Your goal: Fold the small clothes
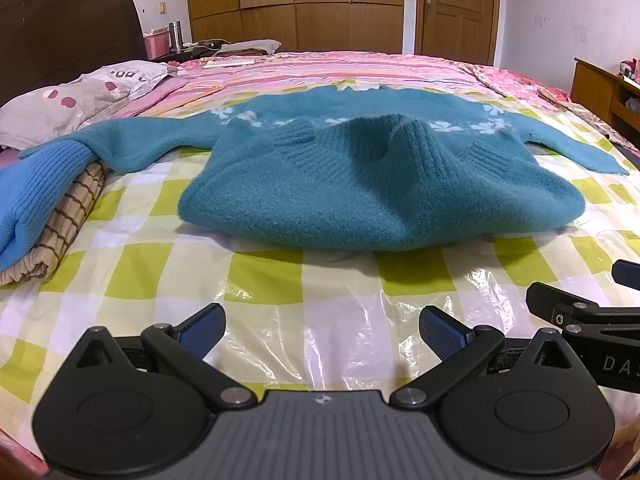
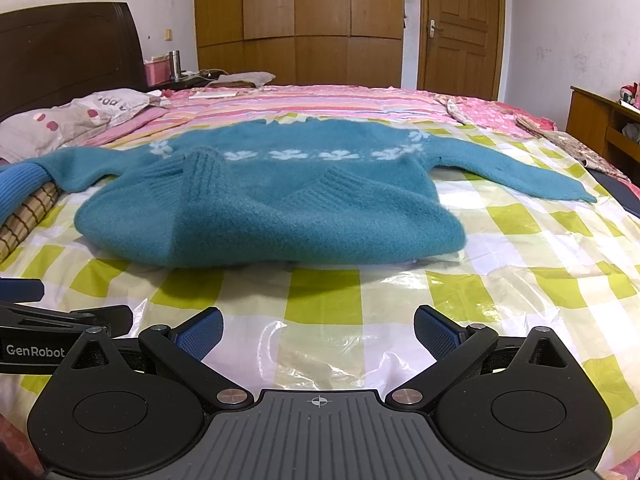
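Both your left gripper (image 1: 322, 330) and right gripper (image 2: 318, 330) hover spread and empty over glossy green-checked plastic sheet (image 2: 340, 296), so pinch the soft, thick, floppy teal knitted sweater (image 1: 280, 196) lying ahead at its sleeve cuffs

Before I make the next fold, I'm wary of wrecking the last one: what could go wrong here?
1. The teal sweater lies on a glossy plastic sheet, so a tug could slide the whole garment.
2. Its bottom half is already folded up loosely; pulling a sleeve may undo it.
3. The other sleeve touches the folded blue sweater and could drag it.
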Motion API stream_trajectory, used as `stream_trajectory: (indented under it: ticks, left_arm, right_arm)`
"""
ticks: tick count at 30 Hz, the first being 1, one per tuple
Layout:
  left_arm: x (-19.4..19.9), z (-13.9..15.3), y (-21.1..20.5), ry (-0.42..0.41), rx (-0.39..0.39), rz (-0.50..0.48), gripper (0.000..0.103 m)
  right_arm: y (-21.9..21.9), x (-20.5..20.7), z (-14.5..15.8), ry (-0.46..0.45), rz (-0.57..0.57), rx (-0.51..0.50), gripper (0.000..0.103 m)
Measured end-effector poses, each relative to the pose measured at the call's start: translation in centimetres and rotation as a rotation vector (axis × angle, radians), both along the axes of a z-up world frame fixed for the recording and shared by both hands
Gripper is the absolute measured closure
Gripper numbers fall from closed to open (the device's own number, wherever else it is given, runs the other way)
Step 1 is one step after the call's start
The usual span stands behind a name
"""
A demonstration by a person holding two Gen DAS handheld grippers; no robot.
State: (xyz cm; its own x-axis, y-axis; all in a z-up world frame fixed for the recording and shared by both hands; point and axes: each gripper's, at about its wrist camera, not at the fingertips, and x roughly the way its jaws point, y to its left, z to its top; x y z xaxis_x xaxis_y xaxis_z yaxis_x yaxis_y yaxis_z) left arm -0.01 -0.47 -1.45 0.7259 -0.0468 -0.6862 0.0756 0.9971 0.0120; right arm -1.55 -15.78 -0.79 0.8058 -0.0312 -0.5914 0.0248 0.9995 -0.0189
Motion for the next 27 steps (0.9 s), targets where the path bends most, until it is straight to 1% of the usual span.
stream_trajectory:
  ticks: [20,27]
  left_arm:
    - [0.08,-0.23,0.07,0.009,-0.008,-0.004,0.0]
    - [0.03,0.15,0.31,-0.001,-0.02,-0.01,0.0]
  right_arm:
    - [0.27,0.02,-0.11,0.001,0.013,0.0,0.005]
    - [0.34,-0.05,-0.14,0.001,0.018,0.007,0.008]
